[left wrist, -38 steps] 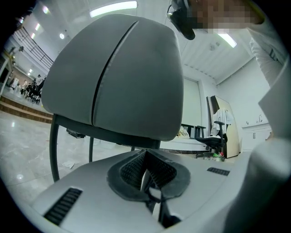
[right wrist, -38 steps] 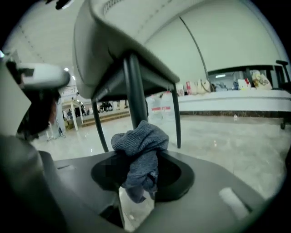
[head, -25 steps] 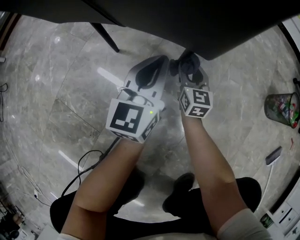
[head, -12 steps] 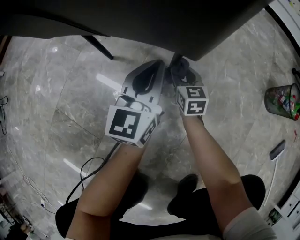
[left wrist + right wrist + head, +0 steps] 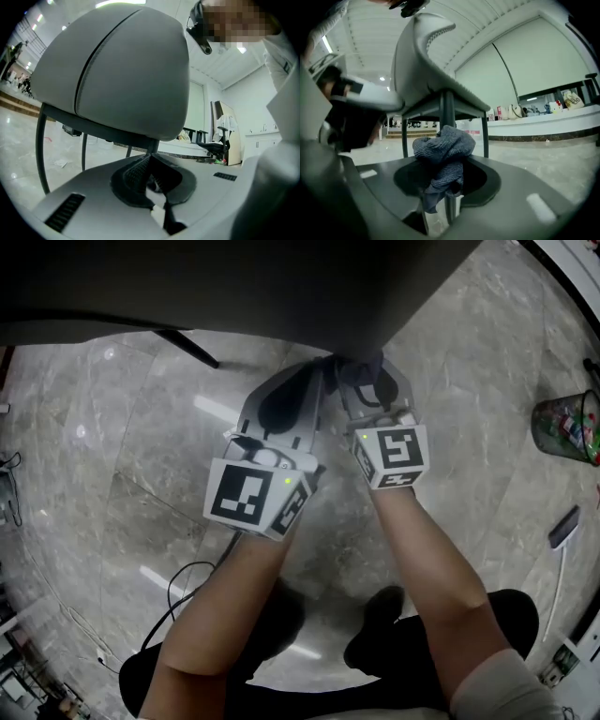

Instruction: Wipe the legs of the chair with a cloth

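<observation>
The chair's dark seat (image 5: pixel 234 287) fills the top of the head view, and its grey underside (image 5: pixel 117 70) looms in the left gripper view. A thin dark chair leg (image 5: pixel 331 362) drops from the seat's near corner. My left gripper (image 5: pixel 317 376) is shut with its tips on that leg (image 5: pixel 152 146). Right beside it, my right gripper (image 5: pixel 367 382) is shut on a bunched blue-grey cloth (image 5: pixel 361 369). In the right gripper view the cloth (image 5: pixel 440 161) is pressed against the leg (image 5: pixel 446 108), which runs on down between the jaws.
Another chair leg (image 5: pixel 187 345) slants to the floor at the upper left. A mesh waste bin (image 5: pixel 567 427) stands at the right edge. A black cable (image 5: pixel 178 582) loops on the marble floor by the person's feet (image 5: pixel 375 610).
The seat now covers more of the top of the head view. Both grippers stay at the same leg. The right gripper with the cloth has shifted slightly along it.
</observation>
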`<action>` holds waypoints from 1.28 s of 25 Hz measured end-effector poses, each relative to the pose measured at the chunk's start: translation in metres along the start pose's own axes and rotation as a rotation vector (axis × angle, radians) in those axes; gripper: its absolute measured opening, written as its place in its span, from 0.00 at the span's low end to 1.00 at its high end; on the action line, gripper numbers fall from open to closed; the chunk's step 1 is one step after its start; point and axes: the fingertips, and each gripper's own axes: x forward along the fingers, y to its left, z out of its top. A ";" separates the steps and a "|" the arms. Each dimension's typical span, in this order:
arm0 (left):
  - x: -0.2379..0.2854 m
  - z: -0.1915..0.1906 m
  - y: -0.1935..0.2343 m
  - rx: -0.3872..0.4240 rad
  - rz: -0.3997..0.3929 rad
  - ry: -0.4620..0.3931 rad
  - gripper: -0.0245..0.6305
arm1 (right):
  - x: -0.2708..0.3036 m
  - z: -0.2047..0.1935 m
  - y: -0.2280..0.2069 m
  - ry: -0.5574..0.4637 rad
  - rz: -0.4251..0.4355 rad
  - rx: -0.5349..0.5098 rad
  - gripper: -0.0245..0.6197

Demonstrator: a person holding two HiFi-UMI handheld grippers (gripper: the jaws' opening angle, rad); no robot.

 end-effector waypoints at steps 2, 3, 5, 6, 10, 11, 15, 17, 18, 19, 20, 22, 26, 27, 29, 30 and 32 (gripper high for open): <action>-0.003 0.003 -0.002 -0.009 -0.004 -0.005 0.05 | 0.009 -0.040 -0.005 0.043 -0.011 0.005 0.26; -0.005 0.004 -0.002 -0.003 -0.007 -0.008 0.05 | 0.014 -0.058 -0.007 0.058 -0.017 0.008 0.27; -0.010 0.004 -0.003 0.011 -0.009 -0.005 0.05 | 0.022 -0.092 -0.010 0.106 -0.024 0.021 0.28; -0.011 0.002 -0.003 0.013 -0.007 0.000 0.05 | 0.024 -0.110 -0.010 0.148 -0.025 0.032 0.28; -0.016 -0.004 -0.004 0.012 0.004 0.019 0.05 | 0.031 -0.187 -0.010 0.380 0.007 0.067 0.27; -0.017 -0.004 -0.005 0.016 0.004 0.019 0.05 | 0.031 -0.197 -0.011 0.422 0.018 0.066 0.27; -0.017 0.003 -0.010 0.029 0.005 0.012 0.05 | 0.029 -0.173 -0.013 0.427 0.023 0.069 0.26; -0.016 0.009 -0.016 0.040 0.001 0.017 0.05 | 0.024 -0.132 -0.011 0.372 0.020 0.080 0.26; -0.015 0.013 -0.019 0.048 -0.006 0.022 0.05 | 0.019 -0.107 -0.009 0.335 0.020 0.086 0.26; -0.014 0.017 -0.023 0.057 -0.013 0.027 0.05 | 0.014 -0.082 -0.007 0.296 0.019 0.091 0.26; -0.013 0.021 -0.026 0.066 -0.020 0.033 0.05 | 0.010 -0.056 -0.006 0.259 0.020 0.091 0.26; -0.010 0.030 -0.031 0.078 -0.025 0.040 0.05 | 0.002 -0.007 -0.003 0.189 0.029 0.076 0.26; -0.007 0.047 -0.046 0.108 -0.055 0.054 0.05 | -0.012 0.068 -0.001 0.067 0.054 0.039 0.26; -0.007 0.047 -0.051 0.114 -0.072 0.069 0.05 | -0.017 0.079 0.000 0.050 0.063 0.029 0.26; -0.008 0.043 -0.061 0.132 -0.115 0.106 0.05 | -0.027 0.091 0.002 0.047 0.073 0.019 0.26; -0.008 0.041 -0.066 0.146 -0.142 0.122 0.05 | -0.032 0.092 0.002 0.054 0.073 0.018 0.26; -0.009 0.038 -0.079 0.179 -0.208 0.149 0.05 | -0.043 0.092 0.002 0.080 0.074 0.009 0.25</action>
